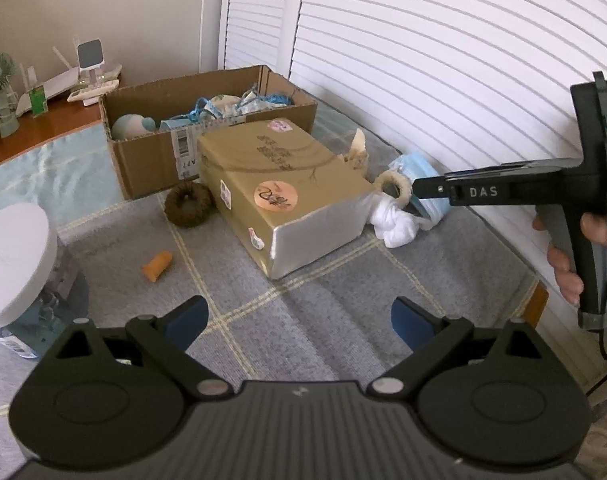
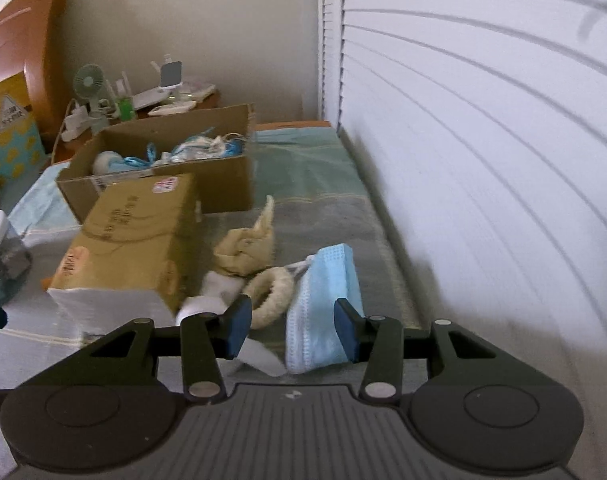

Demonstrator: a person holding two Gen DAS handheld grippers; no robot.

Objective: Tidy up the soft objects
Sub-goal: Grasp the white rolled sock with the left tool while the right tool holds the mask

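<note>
The right gripper (image 2: 291, 330) has its jaws closed on a pale blue pleated face mask (image 2: 323, 304), crumpled beside a cream ring (image 2: 273, 294) on the grey blanket (image 2: 343, 216). The left gripper (image 1: 299, 320) hangs open, empty.

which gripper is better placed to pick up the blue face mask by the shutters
Right. The right gripper already straddles the pleated blue face mask; the left gripper hovers open over bare checked blanket.

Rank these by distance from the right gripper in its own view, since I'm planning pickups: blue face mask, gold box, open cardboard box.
1. Blue face mask, between the right gripper's fingers.
2. Gold box, to the left.
3. Open cardboard box, behind it.
</note>
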